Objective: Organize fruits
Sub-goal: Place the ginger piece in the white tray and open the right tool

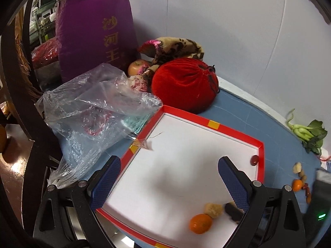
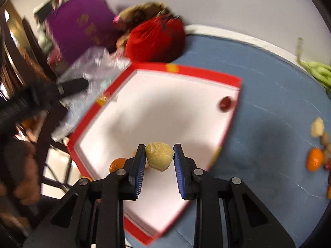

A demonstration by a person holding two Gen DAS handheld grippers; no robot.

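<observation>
Right gripper [image 2: 159, 155] jaws clench a blurred yellowish lump [image 2: 158, 156]; left gripper [image 1: 169, 177] jaws released.

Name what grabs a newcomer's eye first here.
The red-rimmed white tray fills the middle of the blue table, an orange at its near edge. Behind it sits a round red velvet bag. The right gripper grips a pale yellow lump above the tray.
</observation>
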